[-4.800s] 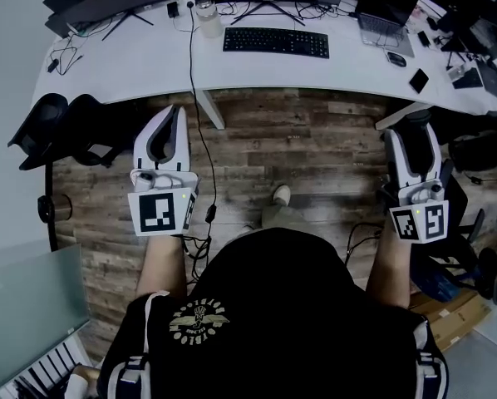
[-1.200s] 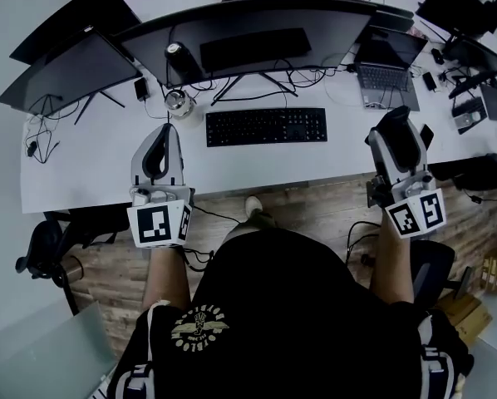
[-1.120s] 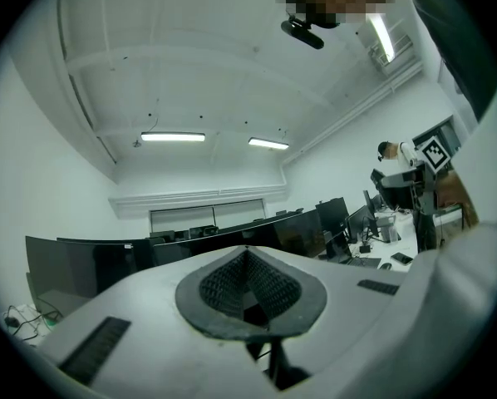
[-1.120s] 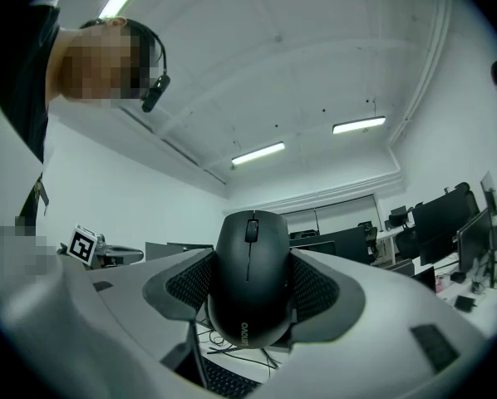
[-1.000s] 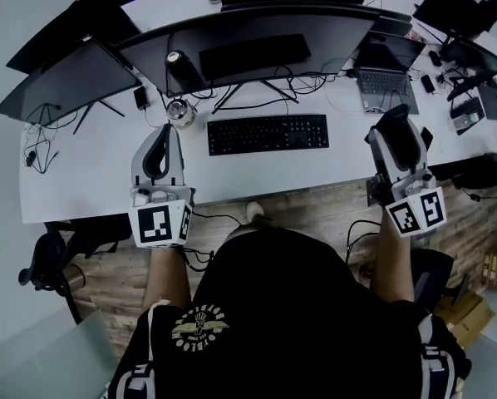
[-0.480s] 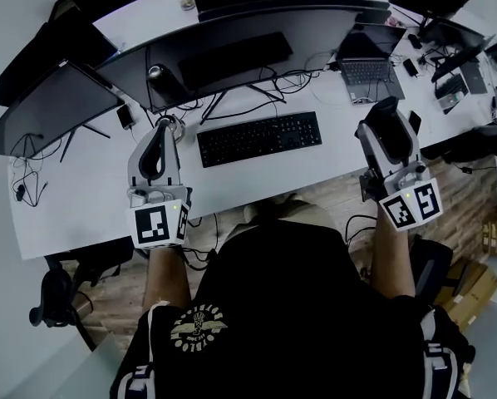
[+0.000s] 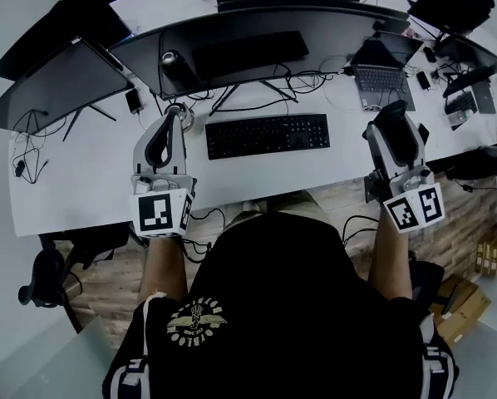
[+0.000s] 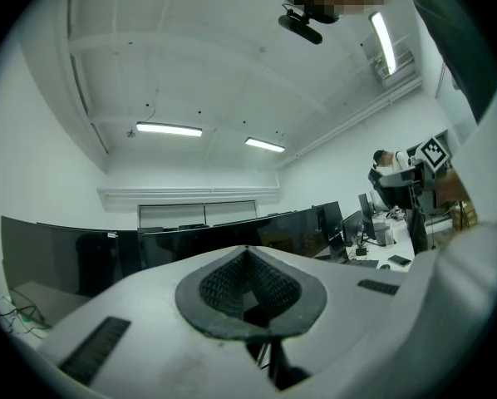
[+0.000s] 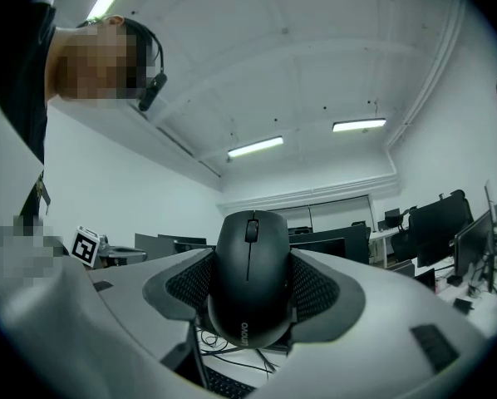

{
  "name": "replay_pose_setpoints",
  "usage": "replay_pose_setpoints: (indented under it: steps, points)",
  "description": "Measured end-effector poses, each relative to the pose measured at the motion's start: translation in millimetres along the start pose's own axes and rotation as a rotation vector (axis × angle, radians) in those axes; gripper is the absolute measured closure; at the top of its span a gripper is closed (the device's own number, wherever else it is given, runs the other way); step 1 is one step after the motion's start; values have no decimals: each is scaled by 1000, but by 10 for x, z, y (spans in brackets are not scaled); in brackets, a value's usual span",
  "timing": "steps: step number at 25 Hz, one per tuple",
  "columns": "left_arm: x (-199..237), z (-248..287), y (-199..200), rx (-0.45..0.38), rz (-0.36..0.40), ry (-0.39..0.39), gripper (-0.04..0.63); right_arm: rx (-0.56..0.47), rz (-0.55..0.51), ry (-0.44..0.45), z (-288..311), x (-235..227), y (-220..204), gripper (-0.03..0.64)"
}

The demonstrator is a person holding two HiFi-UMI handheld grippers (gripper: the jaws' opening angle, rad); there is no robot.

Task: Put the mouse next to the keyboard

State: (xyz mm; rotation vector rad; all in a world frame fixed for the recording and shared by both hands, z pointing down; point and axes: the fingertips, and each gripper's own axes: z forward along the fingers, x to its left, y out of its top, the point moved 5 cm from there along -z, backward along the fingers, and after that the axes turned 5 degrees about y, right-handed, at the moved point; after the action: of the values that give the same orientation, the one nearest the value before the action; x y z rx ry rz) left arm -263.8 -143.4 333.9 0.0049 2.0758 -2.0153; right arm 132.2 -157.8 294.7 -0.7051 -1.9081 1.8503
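Over on the left, the left gripper (image 7: 173,115) hovers above the white worktop (image 7: 82,181), its fingers closed on nothing. In the middle, the keyboard (image 7: 268,135) lies flat. Rightward, the right gripper (image 7: 395,116) has its fingers clamped round the black mouse (image 9: 250,277), apart from the keyboard's right end.

Head view: above the person, looking steeply down on the white desk (image 7: 91,181), mid-range. Left gripper view: right behind its own jaws, pitched up at the ceiling lights (image 8: 169,129) and monitor row (image 8: 149,248). Right gripper view: same pitch, mouse (image 9: 250,277) close up at centre. Each gripper view catches the opposite marker cube (image 8: 432,150) at its edge. All three views share the monitors.
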Motion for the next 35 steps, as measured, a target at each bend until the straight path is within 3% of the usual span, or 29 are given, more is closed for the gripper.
replay_pose_setpoints:
  steps: [14, 35]
  points:
    - [-30, 179, -211, 86, -5, 49, 594, 107, 56, 19, 412, -485, -447, 331]
    - [-728, 1073, -574, 172, -34, -65, 594, 438, 182, -113, 352, -1569, -2101, 331]
